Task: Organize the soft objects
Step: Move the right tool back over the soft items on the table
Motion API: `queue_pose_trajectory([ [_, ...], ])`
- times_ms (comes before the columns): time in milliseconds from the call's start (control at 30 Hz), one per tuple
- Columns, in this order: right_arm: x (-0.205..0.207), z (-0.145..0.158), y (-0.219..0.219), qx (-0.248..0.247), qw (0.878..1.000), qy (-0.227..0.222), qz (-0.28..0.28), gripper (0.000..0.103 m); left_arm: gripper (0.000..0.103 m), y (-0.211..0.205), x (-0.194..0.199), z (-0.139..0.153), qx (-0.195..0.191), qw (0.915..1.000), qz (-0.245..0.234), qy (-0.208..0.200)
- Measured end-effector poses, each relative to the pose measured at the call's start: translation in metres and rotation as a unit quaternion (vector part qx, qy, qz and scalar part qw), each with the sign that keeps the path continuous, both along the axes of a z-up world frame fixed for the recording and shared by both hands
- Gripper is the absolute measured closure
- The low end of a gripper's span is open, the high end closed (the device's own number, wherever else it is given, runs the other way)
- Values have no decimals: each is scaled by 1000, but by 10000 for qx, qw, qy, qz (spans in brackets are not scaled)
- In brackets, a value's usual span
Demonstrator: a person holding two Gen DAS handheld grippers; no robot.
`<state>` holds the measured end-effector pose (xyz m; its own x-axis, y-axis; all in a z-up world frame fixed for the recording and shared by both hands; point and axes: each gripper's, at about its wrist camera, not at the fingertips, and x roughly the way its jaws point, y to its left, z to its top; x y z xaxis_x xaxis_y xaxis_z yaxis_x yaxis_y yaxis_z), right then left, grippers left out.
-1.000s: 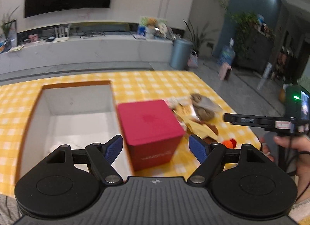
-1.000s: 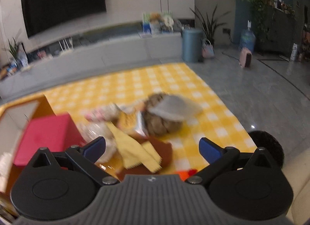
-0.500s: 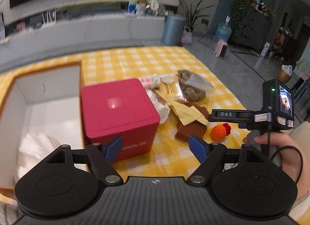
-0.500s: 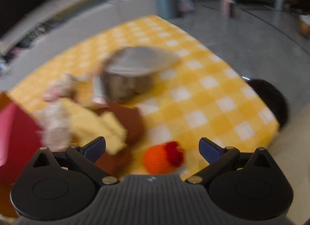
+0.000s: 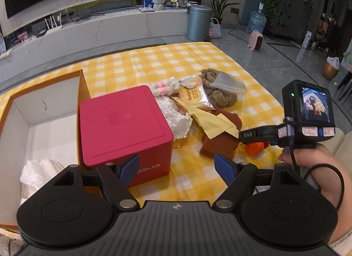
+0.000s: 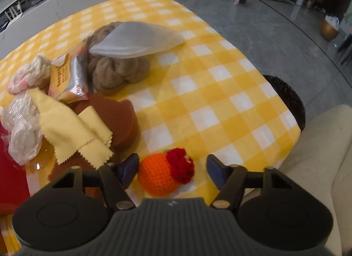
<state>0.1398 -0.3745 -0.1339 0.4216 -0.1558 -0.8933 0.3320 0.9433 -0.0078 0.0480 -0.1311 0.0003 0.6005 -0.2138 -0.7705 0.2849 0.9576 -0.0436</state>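
Yellow-checked tablecloth (image 6: pixel 220 93) over grey floor (image 6: pixel 275 20); low in frame, orange crocheted ball (image 6: pixel 162 173), red-tufted, between right gripper (image 6: pixel 172 171) pads just closing, untouched; left gripper (image 5: pixel 177 169) open, empty.

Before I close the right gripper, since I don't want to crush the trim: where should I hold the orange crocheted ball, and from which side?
Grip the orange crocheted ball across its round orange body, coming from above as the right gripper is now; its jaws, just closing, straddle the ball without pressing yet. The red tuft sits toward the right finger, so shift slightly left to clamp the plain knit.
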Motion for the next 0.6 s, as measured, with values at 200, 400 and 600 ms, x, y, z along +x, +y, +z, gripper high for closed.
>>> queue_pose_trajectory([
  [200, -9, 9, -10, 374, 9983, -449, -72, 52, 12, -19, 14, 5, 302, 9991, -285, -74],
  [400, -15, 13, -22, 788, 9941, -681, -294, 52, 12, -50, 29, 3, 370, 9961, -804, -65],
  [600, -15, 11, -24, 993, 9918, -773, -240, 52, 12, -71, 67, -10, 269, 9936, -888, 646],
])
